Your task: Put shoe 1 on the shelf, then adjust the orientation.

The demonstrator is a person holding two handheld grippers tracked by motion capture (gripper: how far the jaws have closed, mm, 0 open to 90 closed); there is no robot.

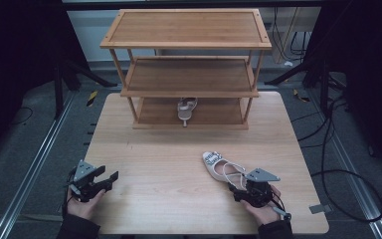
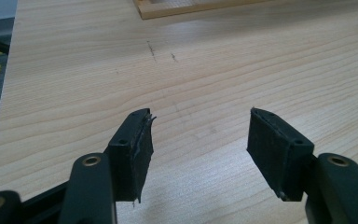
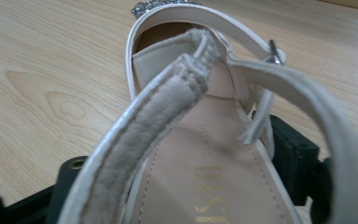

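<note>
1. Pale beige strappy heeled shoe (image 1: 220, 167) lay on the light wooden table (image 1: 154, 164), heel end between the right gripper (image 1: 238, 186) jaws, which clasped it
2. Left gripper (image 1: 104, 175) rested low, pointing forward, jaws apart and empty

Back end of the pale shoe (image 1: 223, 168) tucked under the right gripper (image 1: 239, 188), so no telling there whether the pads press on it. Up close, shoe (image 3: 214, 154) cut off at the bottom edge, gold letters too blurry to read. Other shoe (image 1: 186, 109) on the shelf (image 1: 189, 122) too small for details.
</note>
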